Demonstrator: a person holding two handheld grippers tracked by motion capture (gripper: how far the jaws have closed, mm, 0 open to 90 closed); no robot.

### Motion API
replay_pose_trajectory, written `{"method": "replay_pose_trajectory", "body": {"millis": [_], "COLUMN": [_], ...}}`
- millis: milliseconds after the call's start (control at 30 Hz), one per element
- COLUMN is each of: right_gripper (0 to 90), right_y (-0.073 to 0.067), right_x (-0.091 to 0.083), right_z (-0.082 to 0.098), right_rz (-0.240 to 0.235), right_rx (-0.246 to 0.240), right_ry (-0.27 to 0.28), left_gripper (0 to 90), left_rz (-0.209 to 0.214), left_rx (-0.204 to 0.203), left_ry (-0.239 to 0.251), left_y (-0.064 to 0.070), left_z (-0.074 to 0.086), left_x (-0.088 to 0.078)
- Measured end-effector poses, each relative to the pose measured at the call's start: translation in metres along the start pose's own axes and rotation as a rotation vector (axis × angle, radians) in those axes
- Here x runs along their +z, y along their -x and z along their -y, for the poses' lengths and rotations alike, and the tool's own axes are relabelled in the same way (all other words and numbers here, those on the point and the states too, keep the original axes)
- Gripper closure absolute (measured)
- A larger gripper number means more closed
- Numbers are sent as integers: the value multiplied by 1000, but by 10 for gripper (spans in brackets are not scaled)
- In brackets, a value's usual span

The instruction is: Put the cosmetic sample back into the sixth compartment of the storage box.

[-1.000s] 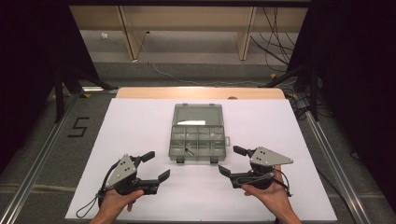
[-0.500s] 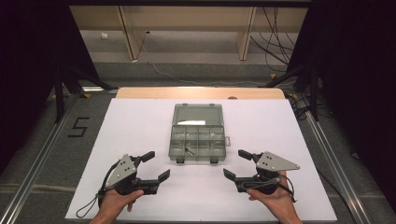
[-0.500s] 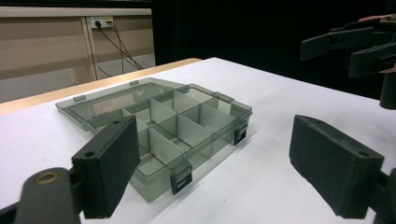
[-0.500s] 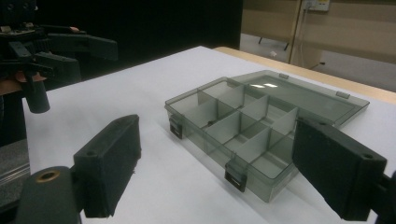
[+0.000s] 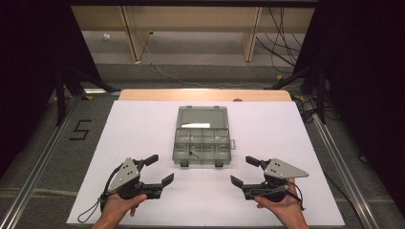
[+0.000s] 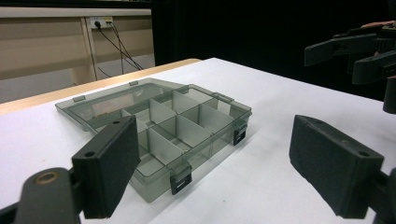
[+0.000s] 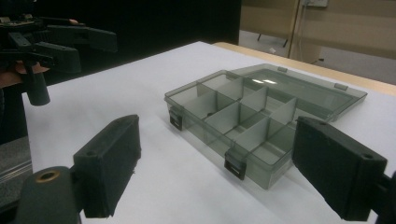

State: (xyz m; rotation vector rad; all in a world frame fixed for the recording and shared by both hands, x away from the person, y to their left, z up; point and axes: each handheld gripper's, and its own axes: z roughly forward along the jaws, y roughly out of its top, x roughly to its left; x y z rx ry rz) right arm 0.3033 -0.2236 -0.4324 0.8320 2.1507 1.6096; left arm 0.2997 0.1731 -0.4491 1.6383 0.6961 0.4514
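Two tools released, empty: left tool [image 5: 159,170], right tool [image 5: 242,171], lower frame. Organizer box [image 5: 202,143] mid-worktop [image 5: 143,124], lid flat toward top, latches toward bottom, long axis vertical.

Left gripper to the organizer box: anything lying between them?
Nothing. In the high view, only bare white table separates the left gripper from the open organizer box; the left gripper view agrees.

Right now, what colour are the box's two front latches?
Black latches on the box, clearest in the left gripper view.
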Motion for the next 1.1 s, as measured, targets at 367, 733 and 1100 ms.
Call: {"method": "replay_pose_trajectory", "body": {"millis": [367,733,1100], "right_gripper": [166,165,166], "right_y": [-2,-3,-1], "right_x": [-7,-6,-7], "right_z": [6,7,6], "right_rz": [29,23,31], "right_rx": [-2,-12,-6], "right_ry": [-7,2,-10], "left_gripper": [159,159,159], "left_rz": [-2,-3,-4], "left_rx": [0,0,0], "left_ry": [3,1,-1], "left_y": [0,0,0], "left_z": [0,0,0], "left_x": [-1,0,0]}}
